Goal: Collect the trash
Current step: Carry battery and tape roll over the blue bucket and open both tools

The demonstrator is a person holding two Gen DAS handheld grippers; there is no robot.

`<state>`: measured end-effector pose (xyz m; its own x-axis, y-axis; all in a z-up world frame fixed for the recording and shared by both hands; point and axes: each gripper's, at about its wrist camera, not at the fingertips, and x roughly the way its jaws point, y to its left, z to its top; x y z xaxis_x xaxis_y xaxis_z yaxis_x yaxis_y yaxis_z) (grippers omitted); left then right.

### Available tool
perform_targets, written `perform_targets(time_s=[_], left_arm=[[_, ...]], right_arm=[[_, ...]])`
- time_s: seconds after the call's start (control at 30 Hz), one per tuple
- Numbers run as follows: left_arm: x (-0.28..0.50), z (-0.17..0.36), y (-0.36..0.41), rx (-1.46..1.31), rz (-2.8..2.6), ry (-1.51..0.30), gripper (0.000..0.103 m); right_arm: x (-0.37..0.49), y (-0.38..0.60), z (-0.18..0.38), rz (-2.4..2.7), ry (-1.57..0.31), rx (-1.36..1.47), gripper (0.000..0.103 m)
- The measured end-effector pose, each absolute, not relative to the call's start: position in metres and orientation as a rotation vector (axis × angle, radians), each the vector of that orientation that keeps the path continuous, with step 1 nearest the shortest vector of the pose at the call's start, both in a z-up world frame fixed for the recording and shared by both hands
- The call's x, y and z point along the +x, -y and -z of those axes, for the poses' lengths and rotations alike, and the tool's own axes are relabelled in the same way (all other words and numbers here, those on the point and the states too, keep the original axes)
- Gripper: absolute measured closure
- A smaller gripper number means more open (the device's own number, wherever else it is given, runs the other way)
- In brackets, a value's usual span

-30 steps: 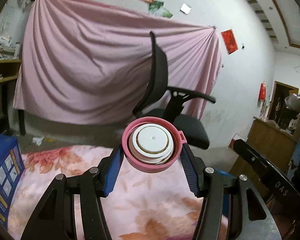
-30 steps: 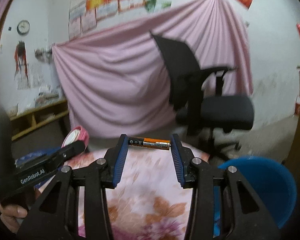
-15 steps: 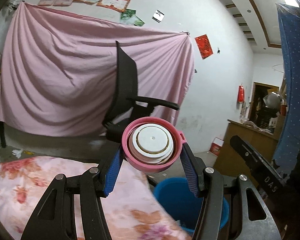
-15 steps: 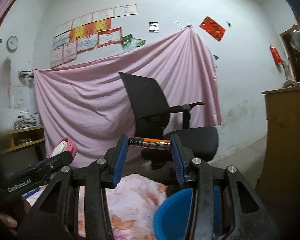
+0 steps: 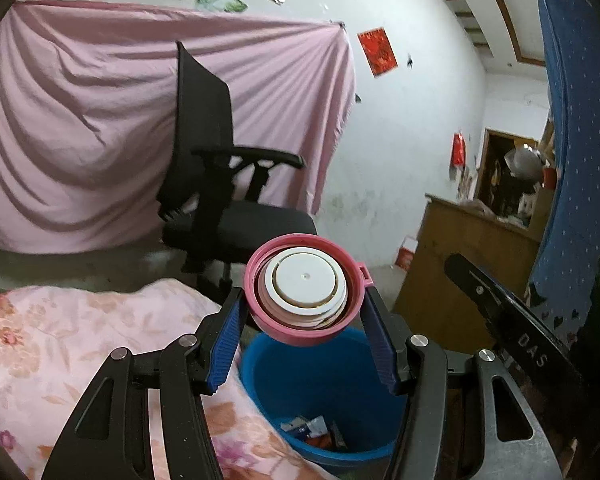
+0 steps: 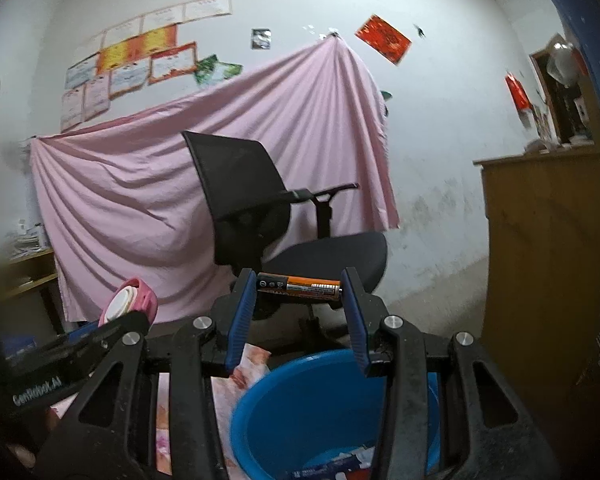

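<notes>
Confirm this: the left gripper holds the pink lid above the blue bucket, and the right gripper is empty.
Wrong on the right gripper: the right wrist view shows it clamping a battery end to end. The rest stands: the left gripper holds the pink lid above the blue bucket.

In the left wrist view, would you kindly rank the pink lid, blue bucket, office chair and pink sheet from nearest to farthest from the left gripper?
1. Pink lid: clamped in the left gripper.
2. Blue bucket: just below, ahead.
3. Office chair: beyond, left of centre.
4. Pink sheet: on the wall behind the chair.
</notes>
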<state>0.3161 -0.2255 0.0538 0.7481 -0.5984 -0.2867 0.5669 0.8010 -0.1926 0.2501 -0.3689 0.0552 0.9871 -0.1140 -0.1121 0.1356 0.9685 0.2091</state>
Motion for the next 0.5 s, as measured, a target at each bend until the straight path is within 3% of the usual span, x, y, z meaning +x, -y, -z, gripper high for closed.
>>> perform_targets(time_s=[0.5], left_arm=[[0.324, -0.025, 0.253, -0.025, 0.617, -0.536, 0.051]], right_arm=[[0.268, 0.399, -0.029, 0.155, -0.291, 0.307, 0.040]])
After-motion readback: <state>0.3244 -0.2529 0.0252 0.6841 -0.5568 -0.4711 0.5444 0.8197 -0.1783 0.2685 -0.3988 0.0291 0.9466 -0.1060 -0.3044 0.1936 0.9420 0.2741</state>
